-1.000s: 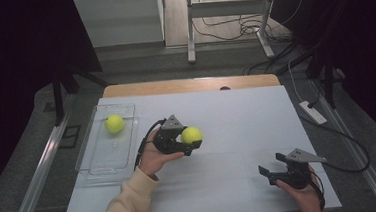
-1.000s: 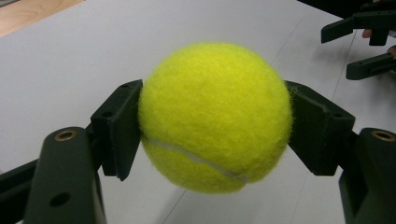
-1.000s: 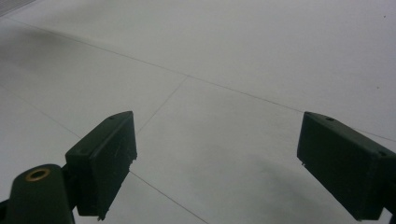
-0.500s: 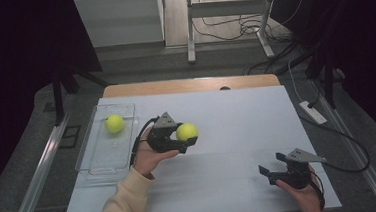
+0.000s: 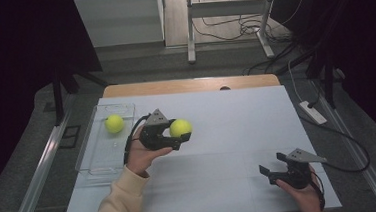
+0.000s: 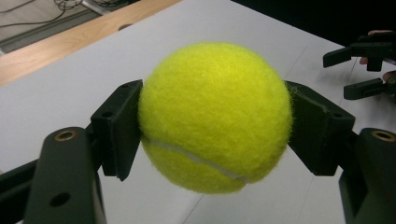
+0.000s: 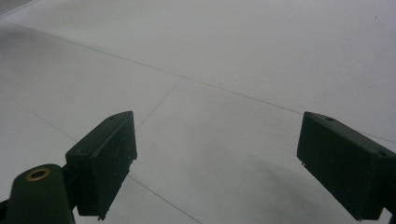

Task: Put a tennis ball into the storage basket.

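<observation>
- The left gripper is clamping a yellow tennis ball between its pads — the left gripper view shows both jaws pressing into the felt — and is holding it above the white table, just right of the clear tray.
- A second tennis ball is lying inside that tray, at its far end.
- The right gripper is waiting near the table's front right, jaws spread with nothing between them.
- Judging by this, the carrying step is in hand; next, the held ball is likely needing a swing over the tray and a gentle release — clear of the wall.
</observation>
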{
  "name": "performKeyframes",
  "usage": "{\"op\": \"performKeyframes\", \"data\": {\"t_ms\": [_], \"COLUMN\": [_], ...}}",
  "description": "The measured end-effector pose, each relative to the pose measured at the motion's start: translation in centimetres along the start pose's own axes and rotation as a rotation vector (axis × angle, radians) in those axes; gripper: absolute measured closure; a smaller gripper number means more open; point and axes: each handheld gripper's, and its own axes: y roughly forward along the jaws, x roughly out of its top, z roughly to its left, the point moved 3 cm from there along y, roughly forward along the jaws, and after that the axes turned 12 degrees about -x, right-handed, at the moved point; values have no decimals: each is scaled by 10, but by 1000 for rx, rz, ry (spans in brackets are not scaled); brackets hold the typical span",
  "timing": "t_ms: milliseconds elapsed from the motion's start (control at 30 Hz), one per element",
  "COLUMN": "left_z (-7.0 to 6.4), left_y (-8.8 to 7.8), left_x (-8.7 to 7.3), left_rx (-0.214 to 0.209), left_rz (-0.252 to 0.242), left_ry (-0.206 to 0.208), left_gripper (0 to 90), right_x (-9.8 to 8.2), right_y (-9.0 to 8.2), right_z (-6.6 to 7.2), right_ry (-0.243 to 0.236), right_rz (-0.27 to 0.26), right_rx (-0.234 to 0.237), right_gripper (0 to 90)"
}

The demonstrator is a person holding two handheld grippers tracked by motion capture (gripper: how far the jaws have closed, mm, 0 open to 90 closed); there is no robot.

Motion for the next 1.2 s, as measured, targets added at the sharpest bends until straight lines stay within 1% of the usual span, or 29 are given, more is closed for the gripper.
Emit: {"op": "performKeyframes", "data": {"t_ms": [100,200,300,633,733,900,1133,1200], "left_z": [1,3,4,6,8,10,17,18], "left_y": [-8,-11,-15,-19,-21,-27,-42,-43], "left_x": [2,2,2,-1,-2,-2,-4,-5], "left_rx": [9,13,19,33,36,44,73,74], "left_rz": [-19,-26,-26,-14,-17,-26,-58,-61], "left_ry": [0,-2,-4,-5,-11,-8,-33,-37], "left_gripper": [270,270,270,270,269,269,269,270], "right_x": [0,0,0,0,0,0,0,0], "right_y": [0,0,0,0,0,1,1,1], "right_z": [0,0,0,0,0,0,0,0], "right_ry": [-1,-1,-2,-6,-5,-4,-4,-4], "right_rz": [1,1,2,1,2,5,3,4], "right_rx": [-2,0,0,-2,-3,-3,-1,-1], "right_gripper": [117,117,117,117,118,117,117,117]}}
